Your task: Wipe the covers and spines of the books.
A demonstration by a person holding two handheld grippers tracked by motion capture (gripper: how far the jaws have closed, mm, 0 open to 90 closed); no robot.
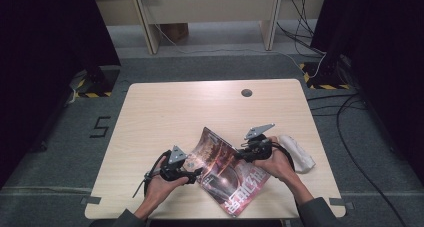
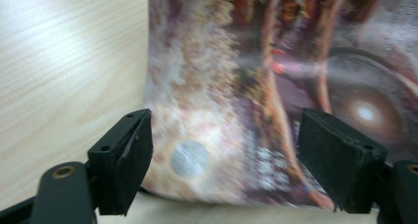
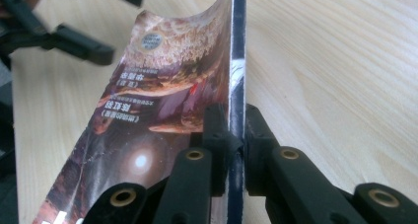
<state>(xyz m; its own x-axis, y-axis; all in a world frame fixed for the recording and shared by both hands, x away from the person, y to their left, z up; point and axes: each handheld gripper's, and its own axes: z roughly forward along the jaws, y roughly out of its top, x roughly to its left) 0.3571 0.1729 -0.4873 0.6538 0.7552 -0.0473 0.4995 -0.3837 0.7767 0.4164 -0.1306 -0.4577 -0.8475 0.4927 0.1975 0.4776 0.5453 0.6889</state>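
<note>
Clamping the magazine's [image 1: 227, 174] spine edge, the right gripper [image 3: 235, 135] holds it while the left gripper [image 2: 224, 160], jaws spread wide and empty, faces the curled cover

The high view looks forward and down over the whole tabletop [image 1: 165, 107] from above; each gripper view sits low and close along its own fingers, and both share the magazine [image 2: 256, 86] cover

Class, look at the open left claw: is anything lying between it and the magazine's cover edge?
Nothing visible does. The left claw stands open right at the magazine, its curled cover directly ahead, while the right claw pinches the spine.
</note>
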